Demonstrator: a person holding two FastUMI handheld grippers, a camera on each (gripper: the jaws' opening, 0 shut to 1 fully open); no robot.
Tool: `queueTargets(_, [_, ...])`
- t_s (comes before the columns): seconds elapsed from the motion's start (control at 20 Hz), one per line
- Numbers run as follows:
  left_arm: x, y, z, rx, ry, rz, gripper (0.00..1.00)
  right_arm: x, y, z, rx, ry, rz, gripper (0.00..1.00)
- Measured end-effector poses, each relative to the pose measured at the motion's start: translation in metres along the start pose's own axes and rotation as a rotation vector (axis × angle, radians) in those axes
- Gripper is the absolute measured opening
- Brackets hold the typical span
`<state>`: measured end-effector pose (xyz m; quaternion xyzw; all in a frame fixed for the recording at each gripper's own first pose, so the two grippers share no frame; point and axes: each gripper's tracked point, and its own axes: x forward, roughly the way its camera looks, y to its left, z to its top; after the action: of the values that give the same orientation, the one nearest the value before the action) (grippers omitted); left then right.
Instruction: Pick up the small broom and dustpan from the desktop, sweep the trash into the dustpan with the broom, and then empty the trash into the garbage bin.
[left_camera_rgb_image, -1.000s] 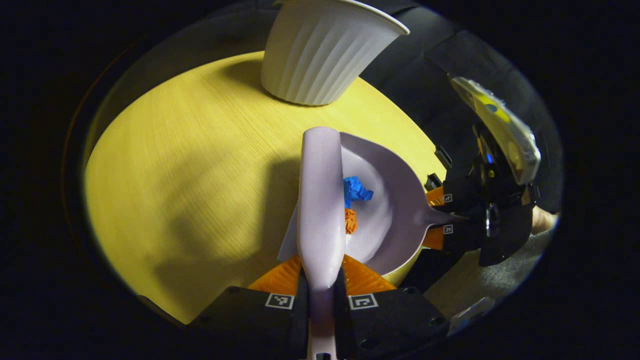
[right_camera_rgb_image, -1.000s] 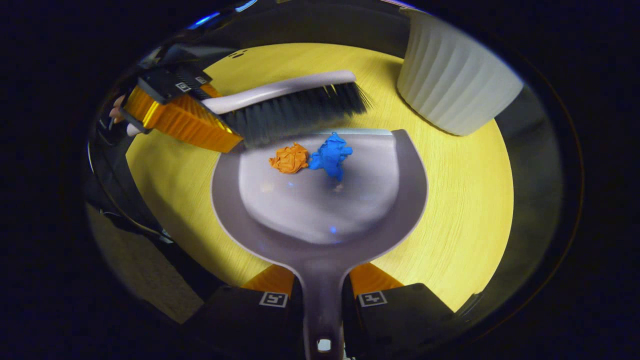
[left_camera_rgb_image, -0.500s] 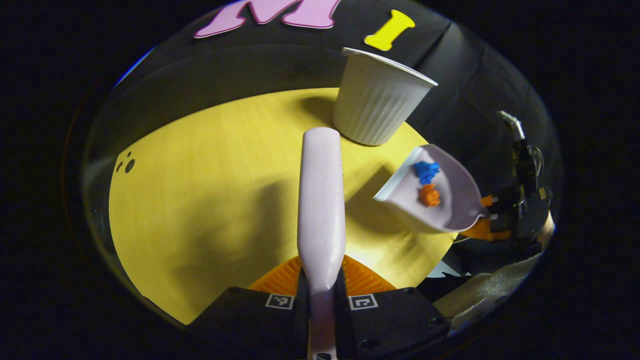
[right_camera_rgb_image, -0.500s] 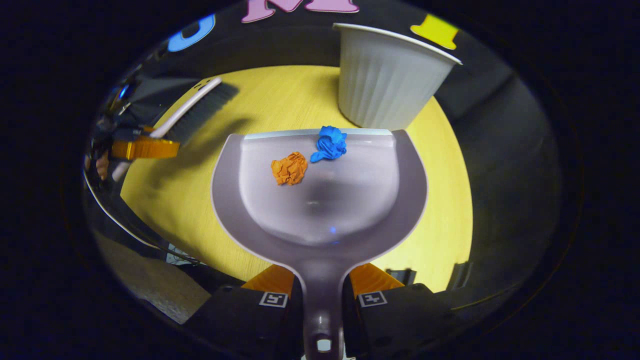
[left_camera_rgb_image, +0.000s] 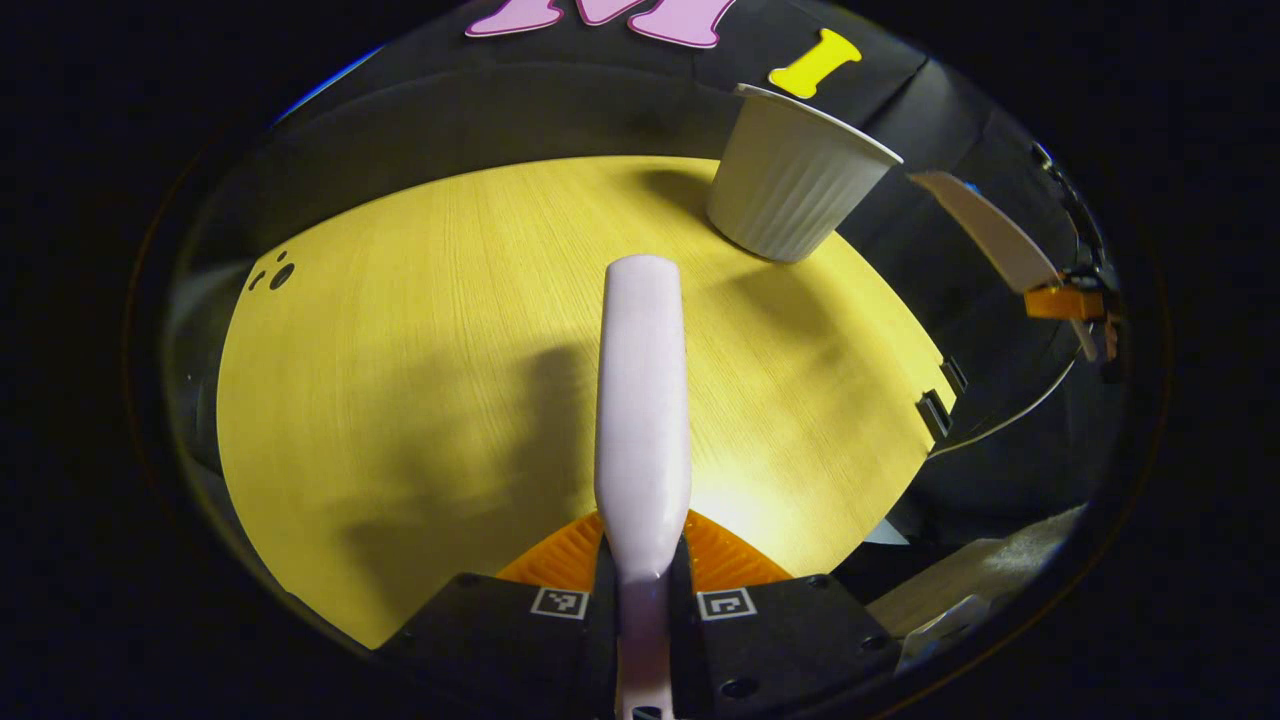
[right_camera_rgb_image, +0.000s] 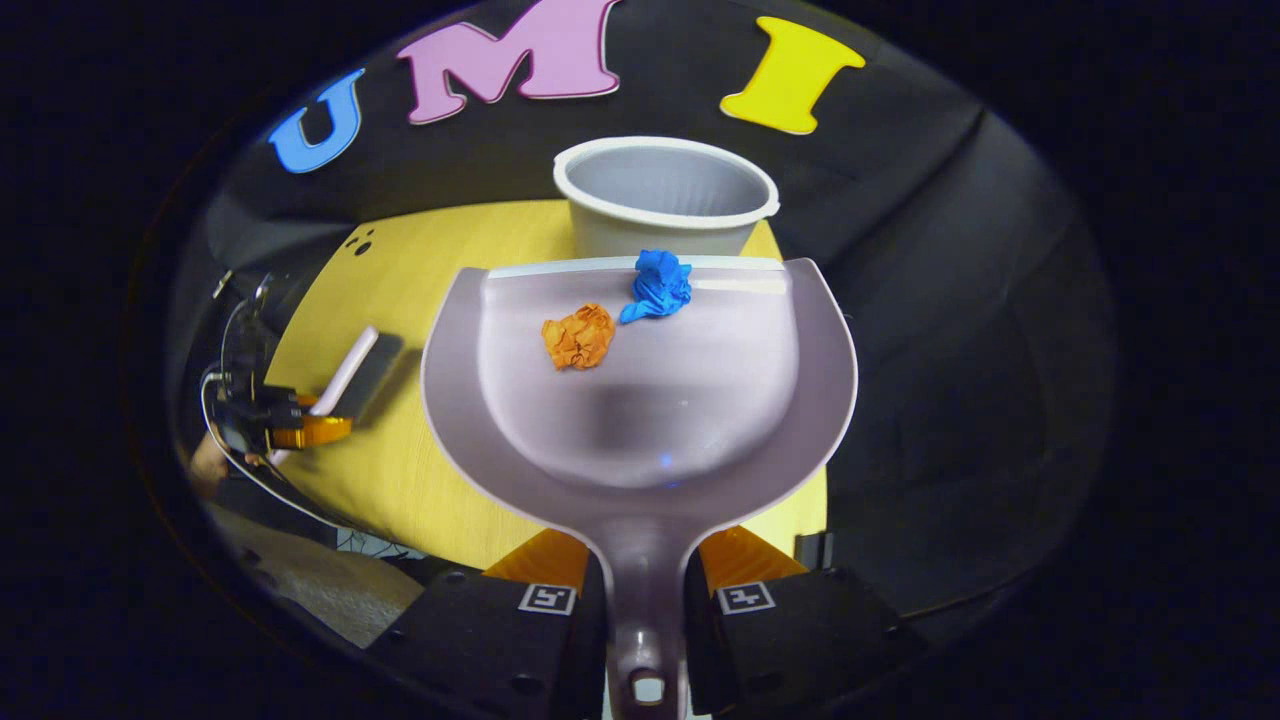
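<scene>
In the right gripper view my right gripper (right_camera_rgb_image: 645, 570) is shut on the handle of the pale lilac dustpan (right_camera_rgb_image: 640, 400), held high above the yellow table (right_camera_rgb_image: 420, 270). An orange paper ball (right_camera_rgb_image: 579, 336) and a blue paper ball (right_camera_rgb_image: 655, 285) lie near its front lip, just before the white ribbed bin (right_camera_rgb_image: 665, 195). In the left gripper view my left gripper (left_camera_rgb_image: 645, 560) is shut on the broom (left_camera_rgb_image: 642, 400), whose pale back points across the table (left_camera_rgb_image: 400, 380). The dustpan (left_camera_rgb_image: 985, 230) shows raised at far right, beside the bin (left_camera_rgb_image: 795, 200). The broom (right_camera_rgb_image: 350, 370) shows low at left.
The table's right edge (left_camera_rgb_image: 920, 380) drops off to dark floor, with a black clip (left_camera_rgb_image: 932, 412) on it. Small dark holes (left_camera_rgb_image: 272, 275) mark the far left of the tabletop. Pale carpet (left_camera_rgb_image: 970, 585) lies below the table's near right corner.
The right gripper has lifted the dustpan with both paper balls up and toward the bin, whose opening now shows. The left gripper has drawn the broom back and away from the dustpan.
</scene>
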<state>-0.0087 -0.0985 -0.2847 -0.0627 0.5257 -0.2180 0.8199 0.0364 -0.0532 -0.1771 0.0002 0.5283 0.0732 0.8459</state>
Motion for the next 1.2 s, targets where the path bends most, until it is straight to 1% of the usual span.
queueTargets(0.1, [0.0,0.001,-0.007,0.001,0.003,-0.011,0.25,-0.003,-0.02,0.027,0.009,-0.018,-0.039,0.36])
queueTargets(0.15, [-0.001,0.001,-0.009,0.003,0.004,-0.015,0.24,-0.003,-0.028,0.043,0.017,-0.028,-0.054,0.36])
queueTargets(0.2, [-0.001,0.001,-0.012,0.004,0.004,-0.018,0.25,-0.002,-0.035,0.056,0.027,-0.04,-0.065,0.36])
queueTargets(0.25, [0.0,0.002,-0.016,0.004,0.007,-0.022,0.24,0.0,-0.043,0.07,0.032,-0.045,-0.079,0.41])
queueTargets(0.3, [0.0,0.003,-0.018,0.003,0.011,-0.025,0.25,0.003,-0.052,0.082,0.028,-0.046,-0.102,0.36])
queueTargets(0.35, [0.0,0.004,-0.021,0.001,0.016,-0.028,0.24,0.007,-0.062,0.092,0.016,-0.04,-0.13,0.36])
queueTargets(0.4, [0.001,0.005,-0.024,0.001,0.019,-0.028,0.25,0.01,-0.072,0.1,-0.001,-0.026,-0.157,0.36])
queueTargets(0.5, [0.001,0.009,-0.029,0.005,0.025,-0.025,0.24,0.017,-0.088,0.114,-0.032,0.008,-0.204,0.36])
queueTargets(0.6, [0.002,0.008,-0.03,0.0,0.027,-0.022,0.24,0.024,-0.097,0.128,-0.056,0.038,-0.223,0.36])
queueTargets(0.65, [0.002,0.01,-0.031,-0.005,0.027,-0.022,0.24,0.024,-0.099,0.129,-0.073,0.061,-0.227,0.31])
queueTargets(0.7, [0.001,0.012,-0.032,-0.006,0.028,-0.021,0.24,0.028,-0.1,0.134,-0.096,0.083,-0.236,0.36])
queueTargets(0.75, [0.001,0.014,-0.034,-0.006,0.028,-0.018,0.24,0.031,-0.102,0.14,-0.125,0.107,-0.247,0.36])
queueTargets(0.85, [0.0,0.018,-0.034,-0.003,0.025,-0.013,0.25,0.037,-0.102,0.152,-0.194,0.156,-0.262,0.36])
queueTargets(0.9, [-0.001,0.02,-0.035,-0.005,0.025,-0.012,0.24,0.038,-0.102,0.155,-0.221,0.179,-0.267,0.31])
queueTargets(0.95, [0.0,0.02,-0.036,-0.01,0.026,-0.014,0.24,0.04,-0.102,0.158,-0.248,0.203,-0.27,0.36])
queueTargets(1.0, [0.0,0.02,-0.037,-0.015,0.027,-0.015,0.24,0.041,-0.103,0.16,-0.276,0.228,-0.277,0.31])
queueTargets(1.05, [0.0,0.021,-0.039,-0.018,0.027,-0.016,0.24,0.04,-0.105,0.165,-0.307,0.254,-0.286,0.36])
queueTargets(1.1, [-0.001,0.023,-0.04,-0.023,0.027,-0.015,0.24,0.04,-0.106,0.168,-0.333,0.268,-0.301,0.36])
queueTargets(1.15, [0.0,0.023,-0.041,-0.029,0.028,-0.014,0.24,0.039,-0.109,0.172,-0.363,0.281,-0.315,0.32])
queueTargets(1.2, [-0.001,0.024,-0.042,-0.035,0.029,-0.013,0.24,0.036,-0.112,0.174,-0.393,0.306,-0.324,0.31])
